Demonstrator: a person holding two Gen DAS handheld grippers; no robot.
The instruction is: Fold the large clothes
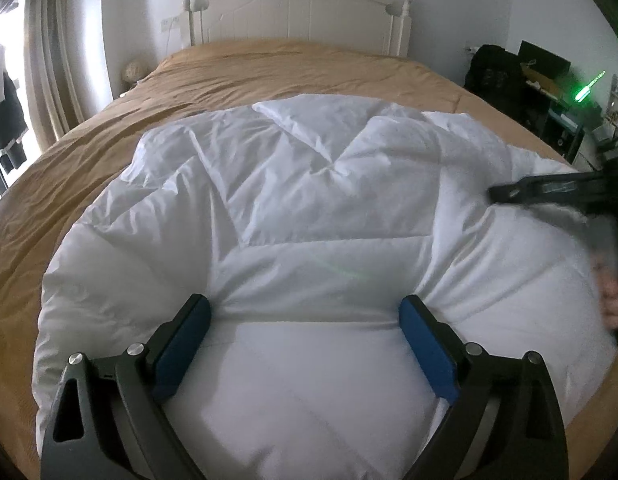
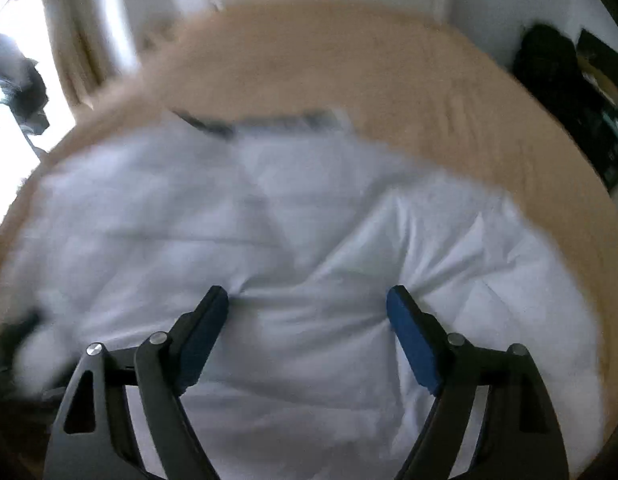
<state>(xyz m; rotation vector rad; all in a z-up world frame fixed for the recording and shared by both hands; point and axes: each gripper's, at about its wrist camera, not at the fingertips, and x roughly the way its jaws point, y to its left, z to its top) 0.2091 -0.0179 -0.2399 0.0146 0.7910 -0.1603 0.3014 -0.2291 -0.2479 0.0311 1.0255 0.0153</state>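
A large white quilted padded garment (image 1: 309, 184) lies spread over the near half of the bed. My left gripper (image 1: 305, 304) stands wide open, its blue pads (image 1: 181, 348) pushed down into the near part of the white padding, which bulges between them. In the right wrist view, which is blurred, my right gripper (image 2: 307, 294) is also open, its tips dented into the same garment (image 2: 429, 248) nearer its right side. From the left wrist view the right gripper (image 1: 509, 194) shows as a blurred dark shape over the garment's right edge, with a hand (image 1: 613, 300) below it.
A tan bedcover (image 1: 109, 136) covers the bed, with a white headboard (image 1: 297, 4) at the far end. Curtains and a bright window (image 1: 41, 64) are on the left. A dark bag and cluttered shelves (image 1: 549, 88) stand at the right. A blurred dark strip (image 2: 253, 122) lies at the garment's far edge.
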